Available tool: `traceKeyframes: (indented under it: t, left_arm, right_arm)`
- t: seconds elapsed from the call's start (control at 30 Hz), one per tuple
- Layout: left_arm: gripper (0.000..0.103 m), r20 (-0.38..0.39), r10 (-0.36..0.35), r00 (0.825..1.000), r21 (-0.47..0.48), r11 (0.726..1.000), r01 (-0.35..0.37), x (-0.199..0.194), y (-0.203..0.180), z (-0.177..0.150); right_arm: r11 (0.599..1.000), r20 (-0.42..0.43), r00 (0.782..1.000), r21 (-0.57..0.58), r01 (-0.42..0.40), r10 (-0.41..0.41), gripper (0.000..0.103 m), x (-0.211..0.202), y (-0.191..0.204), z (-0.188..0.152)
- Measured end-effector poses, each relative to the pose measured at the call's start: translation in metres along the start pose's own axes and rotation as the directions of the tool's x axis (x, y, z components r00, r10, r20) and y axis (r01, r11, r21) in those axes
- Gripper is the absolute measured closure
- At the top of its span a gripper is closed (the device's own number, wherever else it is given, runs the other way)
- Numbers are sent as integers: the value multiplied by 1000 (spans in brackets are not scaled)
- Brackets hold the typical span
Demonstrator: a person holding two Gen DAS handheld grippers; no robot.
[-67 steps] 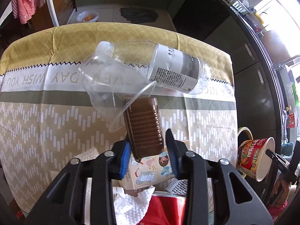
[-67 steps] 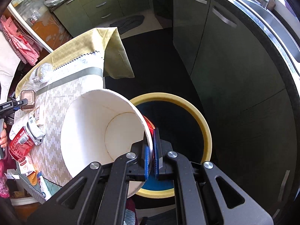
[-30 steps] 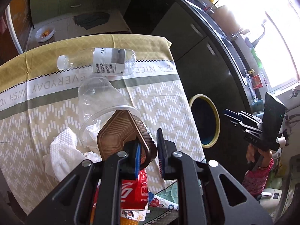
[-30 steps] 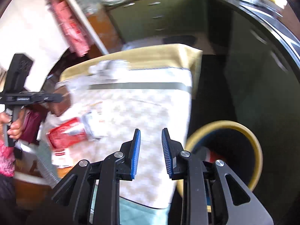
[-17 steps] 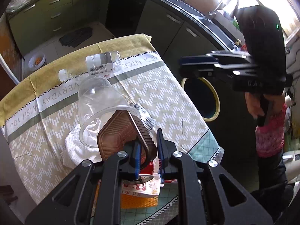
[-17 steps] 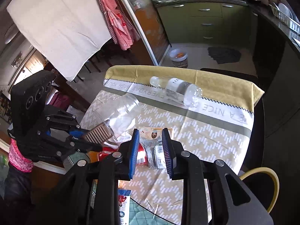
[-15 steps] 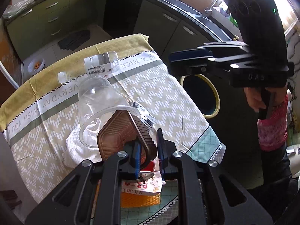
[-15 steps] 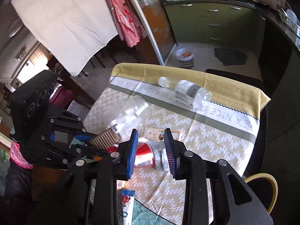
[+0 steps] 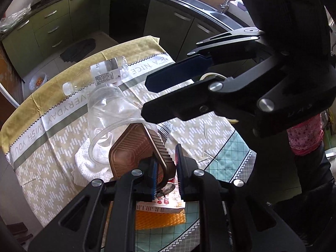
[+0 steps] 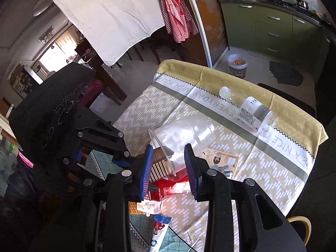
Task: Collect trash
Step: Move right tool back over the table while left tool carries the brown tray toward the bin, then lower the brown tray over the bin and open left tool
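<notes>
My left gripper [image 9: 166,171] is shut on a brown ribbed plastic tray [image 9: 134,149] and holds it above the table, with a clear plastic cup [image 9: 109,113] stuck over its far end. My right gripper [image 10: 169,167] is open and empty, its fingers on either side of the cup's rim [image 10: 180,140]; it also shows in the left wrist view [image 9: 147,96]. A clear water bottle [image 9: 98,73] lies on the yellow tablecloth [image 9: 42,113] further back. A red wrapper [image 10: 176,187] lies under the cup.
A crumpled white tissue [image 9: 88,168], an illustrated carton [image 10: 220,163], a small tube [image 10: 157,233] and an orange mat [image 9: 159,216] lie on the table. The yellow-rimmed bin [image 10: 302,222] stands on the floor right of the table. Green cabinets [image 9: 52,25] are behind.
My right gripper let the noodle cup go into the bin, swung back over the table and now reaches around the clear cup. My left gripper lifted the tray and cup.
</notes>
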State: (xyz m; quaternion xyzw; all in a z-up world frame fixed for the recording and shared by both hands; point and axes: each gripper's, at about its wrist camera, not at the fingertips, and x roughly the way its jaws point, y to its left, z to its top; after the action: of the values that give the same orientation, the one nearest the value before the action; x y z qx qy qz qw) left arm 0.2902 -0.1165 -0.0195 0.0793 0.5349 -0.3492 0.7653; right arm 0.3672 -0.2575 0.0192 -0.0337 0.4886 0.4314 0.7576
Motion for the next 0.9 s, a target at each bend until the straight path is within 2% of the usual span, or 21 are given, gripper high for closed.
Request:
traceKeyframes:
  t: [0.23, 0.63, 0.9]
  left_arm:
    - [89, 6, -3, 1000, 9, 1000, 3, -2, -3, 0]
    - [89, 12, -4, 1000, 33, 999, 4, -5, -10, -1]
    - [89, 37, -13, 999, 41, 999, 11, -15, -13, -8]
  right_arm:
    - [998, -9, 999, -30, 46, -47, 70, 7, 7, 1]
    - [996, -29, 997, -39, 75, -76, 70, 17, 4, 2]
    - [989, -13, 991, 66, 133, -132, 70, 13, -33, 3]
